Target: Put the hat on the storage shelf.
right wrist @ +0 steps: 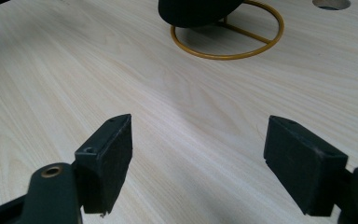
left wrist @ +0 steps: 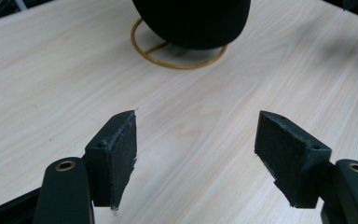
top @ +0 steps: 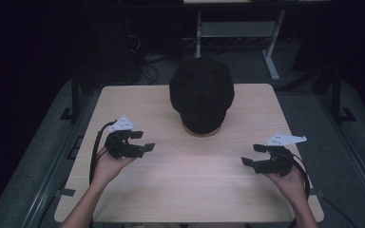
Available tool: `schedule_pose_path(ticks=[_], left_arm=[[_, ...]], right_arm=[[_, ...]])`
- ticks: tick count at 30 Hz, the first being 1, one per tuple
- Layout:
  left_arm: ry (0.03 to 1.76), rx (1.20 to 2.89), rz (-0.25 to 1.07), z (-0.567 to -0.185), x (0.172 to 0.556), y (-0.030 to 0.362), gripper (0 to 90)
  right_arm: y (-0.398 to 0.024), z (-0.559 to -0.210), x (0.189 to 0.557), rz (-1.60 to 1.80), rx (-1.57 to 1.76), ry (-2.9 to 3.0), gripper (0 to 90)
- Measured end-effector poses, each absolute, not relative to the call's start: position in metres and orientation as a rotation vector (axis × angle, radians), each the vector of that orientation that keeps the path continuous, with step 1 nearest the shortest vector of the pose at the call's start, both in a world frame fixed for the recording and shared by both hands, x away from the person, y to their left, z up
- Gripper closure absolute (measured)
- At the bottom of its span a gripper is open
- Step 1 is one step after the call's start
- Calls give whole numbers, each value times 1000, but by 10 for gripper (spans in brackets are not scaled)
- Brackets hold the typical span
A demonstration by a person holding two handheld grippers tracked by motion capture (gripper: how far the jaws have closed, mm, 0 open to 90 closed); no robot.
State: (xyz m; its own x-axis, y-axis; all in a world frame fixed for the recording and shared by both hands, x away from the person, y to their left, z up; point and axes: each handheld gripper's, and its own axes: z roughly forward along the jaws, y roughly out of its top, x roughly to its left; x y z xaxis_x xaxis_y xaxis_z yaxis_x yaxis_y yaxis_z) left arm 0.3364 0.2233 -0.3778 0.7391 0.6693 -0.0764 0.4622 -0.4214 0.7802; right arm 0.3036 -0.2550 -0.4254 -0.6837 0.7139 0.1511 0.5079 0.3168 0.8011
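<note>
- The table (top: 171, 190), pale wood, carries everything; its near half in front of the cap is bare, so nothing stands between either tool and the cap.
- The black cap (top: 202, 94) sits on the far middle of the table, perched on a stand so its crown is raised off the wood; its brim end seems to face the person, though in this dim light I can't be sure of that.
- The gold wire stand (left wrist: 182, 63) shows as a ring on the tabletop directly under the cap, with a thin upright just visible beneath the brim.
- The left gripper (top: 142, 141) hovers to the near left of the cap, jaws spread wide with only bare wood between them; the cap lies ahead and to its right.
- The right gripper (top: 253, 155) hangs to the near right of the cap, jaws likewise spread and holding nothing; the cap lies ahead and to its left.
- To my eye the left gripper is slightly the nearer to the cap, so it looks better placed to reach first.
- A small round hole (right wrist: 331, 3) in the tabletop lies beyond the stand, well out of the way.
</note>
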Motion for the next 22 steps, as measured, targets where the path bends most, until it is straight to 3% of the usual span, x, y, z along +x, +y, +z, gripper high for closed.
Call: schedule_pose_path(ticks=[22], left_arm=[[848, 2056, 333, -419, 292, 241, 277]], right_arm=[[-251, -430, 300, 1299, 1090, 2372, 234]])
